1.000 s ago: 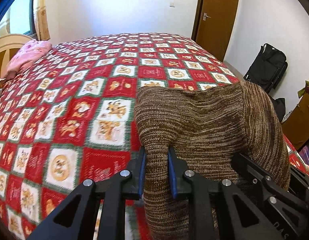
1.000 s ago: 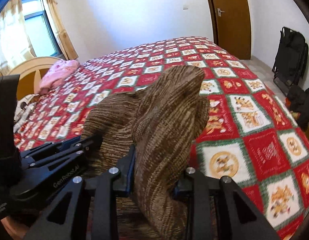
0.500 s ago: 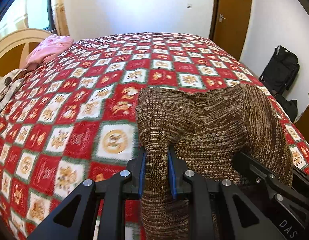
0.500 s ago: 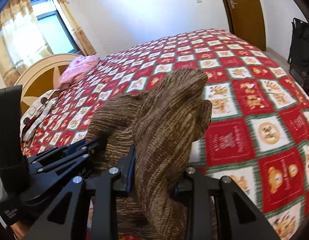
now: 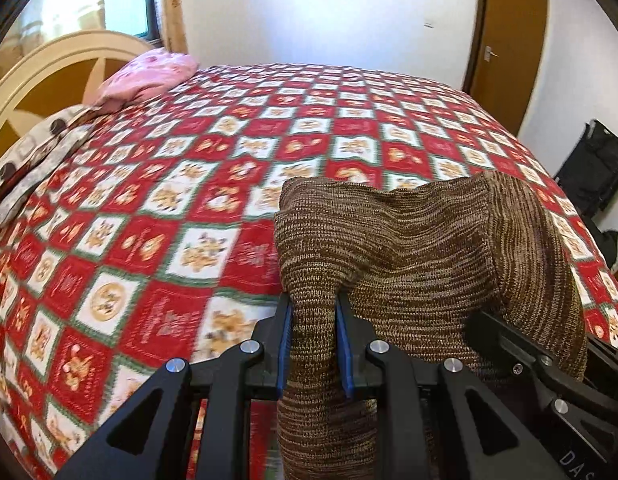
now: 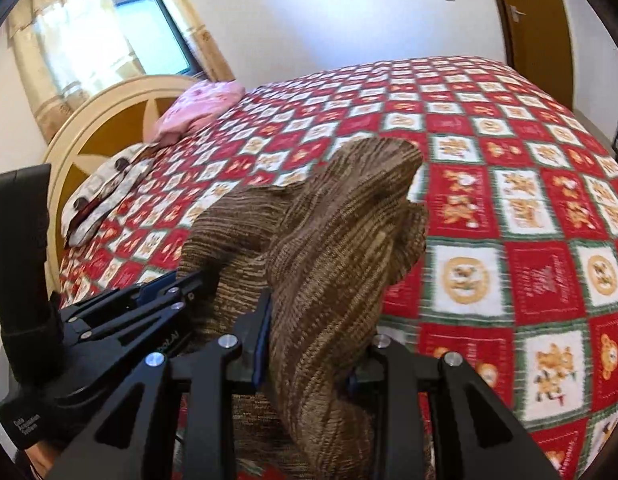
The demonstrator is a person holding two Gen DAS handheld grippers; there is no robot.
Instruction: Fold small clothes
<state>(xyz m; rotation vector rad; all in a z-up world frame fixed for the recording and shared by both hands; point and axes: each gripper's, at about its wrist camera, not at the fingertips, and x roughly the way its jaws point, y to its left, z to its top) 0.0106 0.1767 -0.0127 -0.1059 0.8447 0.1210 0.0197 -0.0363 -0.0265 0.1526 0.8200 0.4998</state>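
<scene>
Garment: a brown marled knit sweater, lifted above the bed and hanging between the two grippers, bunched and draped over both.
Left gripper: jaws clamped on a thick fold of the knit, blue pads pressing it from both sides; the cloth hangs down below them.
Right gripper: jaws clamped on another gathered fold, which rises in a hump above them (the right pad is mostly buried under the knit).
Grippers together: close side by side, each showing at the edge of the other's view.
Bed: covered by a red, white and green patchwork quilt with small bear motifs; the sweater is above the near edge.
Head of the bed: a cream arched headboard, a pink pillow against it, and a pale patterned pillow nearer the left edge.
Room: a brown door in the white wall past the far corner, a black bag on the floor by the right edge.
</scene>
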